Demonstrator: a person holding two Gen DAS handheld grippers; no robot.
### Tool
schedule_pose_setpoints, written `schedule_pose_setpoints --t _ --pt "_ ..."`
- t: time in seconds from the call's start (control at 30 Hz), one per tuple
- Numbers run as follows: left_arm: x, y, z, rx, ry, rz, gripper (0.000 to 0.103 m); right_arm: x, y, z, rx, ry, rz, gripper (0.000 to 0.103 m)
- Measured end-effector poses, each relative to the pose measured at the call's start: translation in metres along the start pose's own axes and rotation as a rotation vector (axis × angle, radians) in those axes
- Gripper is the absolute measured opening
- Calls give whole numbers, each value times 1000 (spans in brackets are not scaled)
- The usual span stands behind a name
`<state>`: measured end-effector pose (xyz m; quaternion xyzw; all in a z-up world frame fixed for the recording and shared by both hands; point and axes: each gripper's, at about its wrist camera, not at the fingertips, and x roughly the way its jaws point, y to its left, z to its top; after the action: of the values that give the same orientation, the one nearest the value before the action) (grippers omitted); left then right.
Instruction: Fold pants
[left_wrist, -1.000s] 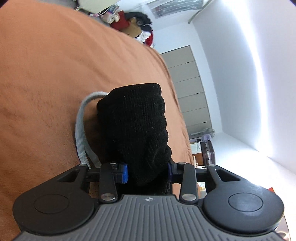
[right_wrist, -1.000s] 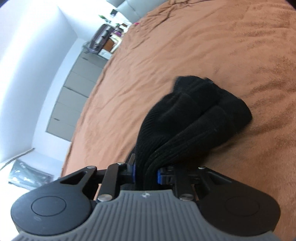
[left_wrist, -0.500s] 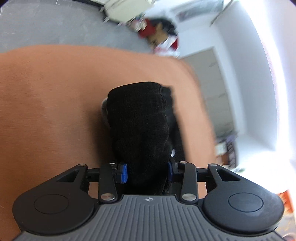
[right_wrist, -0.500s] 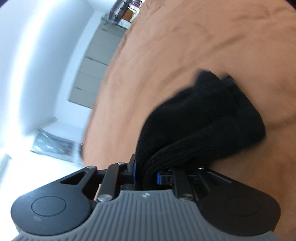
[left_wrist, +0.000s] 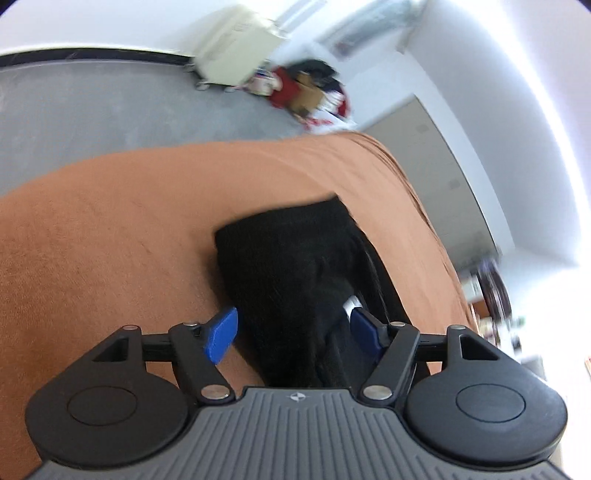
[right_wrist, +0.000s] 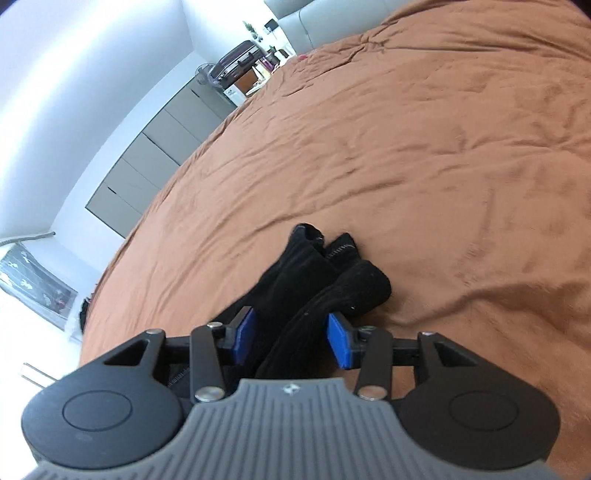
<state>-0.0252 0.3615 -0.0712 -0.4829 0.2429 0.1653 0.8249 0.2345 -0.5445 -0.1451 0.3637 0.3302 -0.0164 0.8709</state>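
The black pants (left_wrist: 288, 258) lie bunched on the brown bed cover (left_wrist: 110, 258). My left gripper (left_wrist: 293, 332) hangs just above them, and its jaws are opening. Its blue pads (left_wrist: 221, 334) stand wide on either side of the cloth and do not press it. In the right wrist view the other end of the pants (right_wrist: 332, 273) rests on the cover (right_wrist: 406, 147), hems pointing away. My right gripper (right_wrist: 291, 338) is also opening, with folds of cloth loose between its blue pads (right_wrist: 338, 339).
The bed's edge (left_wrist: 184, 155) runs close beyond the pants, with grey floor (left_wrist: 92, 103) behind it. A white cart (left_wrist: 236, 62) and a pile of clothes (left_wrist: 306, 92) stand by the wall. Grey cabinets (right_wrist: 147, 158) line the far side. Wide bare cover lies to the right.
Both grippers were shut on the black pants; now both have opened and let the cloth go. It has dropped onto the cover. Both hands swung sideways, bringing the floor into the left view.
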Motion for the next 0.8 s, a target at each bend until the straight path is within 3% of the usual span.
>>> schedule_pose_setpoints --t 0.07,0.13,0.2,0.23,0.3,0.43,0.53,0.6,0.73,0.8 --pt "3 -15 -8 35 17 -23 77 9 0 2 -6 -13 -45 41" --pt "-5 -22 -17 60 10 -52 78 8 -2 -6 -11 -43 -136 30" --pt "-12 -27 -25 71 -12 -74 82 -1 -3 -27 10 -76 -193 29" --pt "-14 -30 -29 76 -23 -86 84 -1 1 -32 4 -87 -228 29" --pt "-15 -29 -34 83 -36 -102 85 -13 5 -47 -24 -60 -274 44" --pt "-7 -21 -42 94 -8 -114 88 -41 -6 -60 68 -4 -124 43" --pt "9 -12 -49 53 51 -92 88 -72 -7 -60 31 -134 -56 45" --pt "23 -12 -56 39 79 -90 88 -75 -8 -51 17 -168 -56 57" --pt "33 -18 -72 39 120 -104 88 -45 -26 -29 150 -80 20 58" --pt "32 -20 -78 36 128 -118 88 -28 -25 -23 169 -41 12 58"
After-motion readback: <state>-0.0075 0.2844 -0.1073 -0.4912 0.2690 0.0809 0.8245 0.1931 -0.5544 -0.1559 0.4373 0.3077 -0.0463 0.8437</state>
